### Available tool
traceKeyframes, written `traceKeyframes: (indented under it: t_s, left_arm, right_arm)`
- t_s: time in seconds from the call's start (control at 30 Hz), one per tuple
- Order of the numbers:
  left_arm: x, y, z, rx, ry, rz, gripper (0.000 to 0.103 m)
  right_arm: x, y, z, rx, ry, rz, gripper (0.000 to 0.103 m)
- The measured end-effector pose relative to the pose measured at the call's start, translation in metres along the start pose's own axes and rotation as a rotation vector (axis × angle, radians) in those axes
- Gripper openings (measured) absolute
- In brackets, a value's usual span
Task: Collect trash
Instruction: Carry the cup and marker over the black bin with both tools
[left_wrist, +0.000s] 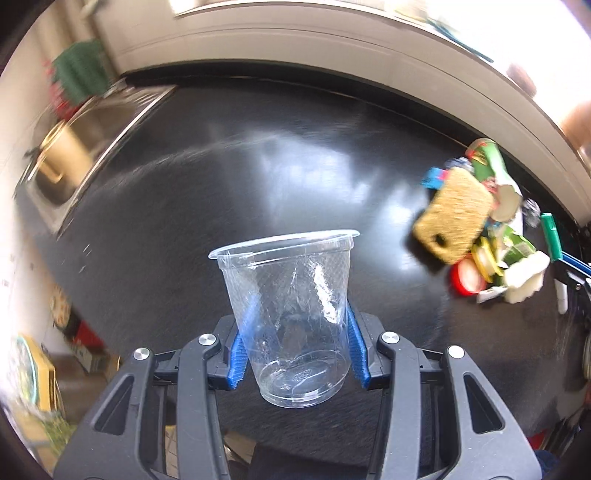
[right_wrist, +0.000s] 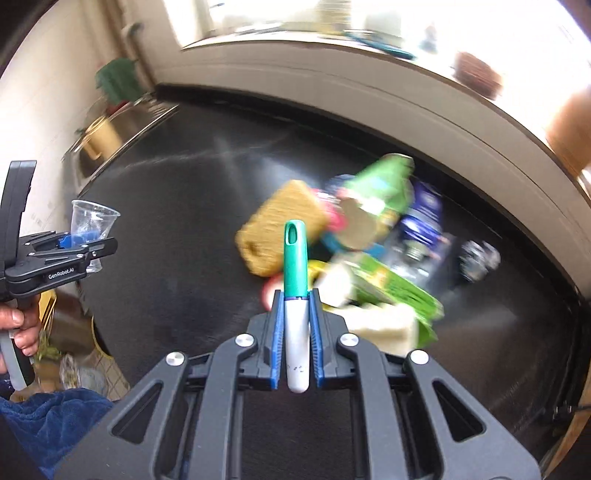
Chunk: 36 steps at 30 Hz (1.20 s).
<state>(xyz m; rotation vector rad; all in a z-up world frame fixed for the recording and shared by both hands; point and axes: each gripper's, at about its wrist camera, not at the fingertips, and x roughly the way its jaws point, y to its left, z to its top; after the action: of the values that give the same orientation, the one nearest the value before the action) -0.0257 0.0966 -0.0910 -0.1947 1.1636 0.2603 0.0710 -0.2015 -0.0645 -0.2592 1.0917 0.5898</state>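
My left gripper (left_wrist: 295, 321) is shut on a clear, crinkled plastic cup (left_wrist: 291, 314), its blue pads pressing the cup's sides above the black counter (left_wrist: 221, 184). The same cup (right_wrist: 92, 225) and left gripper (right_wrist: 79, 240) show at the left of the right wrist view, held by a hand. My right gripper (right_wrist: 295, 306) is shut on a white marker with a green cap (right_wrist: 294, 295), which sticks forward between the pads. That marker (left_wrist: 550, 236) also appears at the right edge of the left wrist view. A blurred pile of trash (right_wrist: 369, 240) lies on the counter beyond the marker.
The pile holds a yellow sponge (left_wrist: 450, 218), green packaging (right_wrist: 391, 184), a red lid (left_wrist: 465, 280), a blue wrapper and white scraps. A steel sink (left_wrist: 85, 140) with a brass pot lies far left. A pale wall ledge (left_wrist: 332, 48) borders the counter behind.
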Motion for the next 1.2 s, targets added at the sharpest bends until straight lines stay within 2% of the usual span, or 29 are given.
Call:
traceKeyframes:
  t_s: [0.17, 0.33, 0.47, 0.53, 0.63, 0.7, 0.83, 0.9, 1.1, 1.2]
  left_arm:
    - [-0.004, 0.074, -0.034, -0.162, -0.002, 0.041, 0.044]
    - [-0.007, 0.150, -0.087, -0.306, -0.002, 0.120, 0.044]
    - [0.000, 0.213, -0.141, -0.463, 0.023, 0.153, 0.044]
    - [0.007, 0.241, -0.166, -0.541, 0.030, 0.154, 0.044]
    - [0.022, 0.276, -0.197, -0.644, 0.032, 0.133, 0.044]
    - [0.035, 0.299, -0.216, -0.708, 0.001, 0.103, 0.044]
    - [0.058, 0.330, -0.235, -0.755, -0.010, 0.069, 0.044]
    - [0.064, 0.338, -0.241, -0.761, -0.010, 0.071, 0.044]
    - [0.076, 0.354, -0.251, -0.745, 0.008, 0.072, 0.045]
    - [0.076, 0.356, -0.253, -0.739, 0.006, 0.080, 0.052]
  right_arm:
    - [0.036, 0.102, 0.039, -0.191, 0.039, 0.149, 0.014]
    - [0.079, 0.234, 0.061, -0.395, 0.144, 0.335, 0.014]
    - [0.108, 0.342, 0.062, -0.531, 0.226, 0.462, 0.014]
    - [0.123, 0.384, 0.057, -0.573, 0.272, 0.509, 0.014]
    - [0.145, 0.445, 0.046, -0.642, 0.336, 0.559, 0.014]
    - [0.164, 0.479, 0.037, -0.676, 0.378, 0.578, 0.014]
    - [0.199, 0.527, 0.025, -0.705, 0.444, 0.562, 0.014]
    - [0.209, 0.538, 0.022, -0.708, 0.469, 0.554, 0.014]
    - [0.233, 0.556, 0.019, -0.738, 0.493, 0.518, 0.014]
    - [0.232, 0.561, 0.018, -0.751, 0.483, 0.507, 0.014]
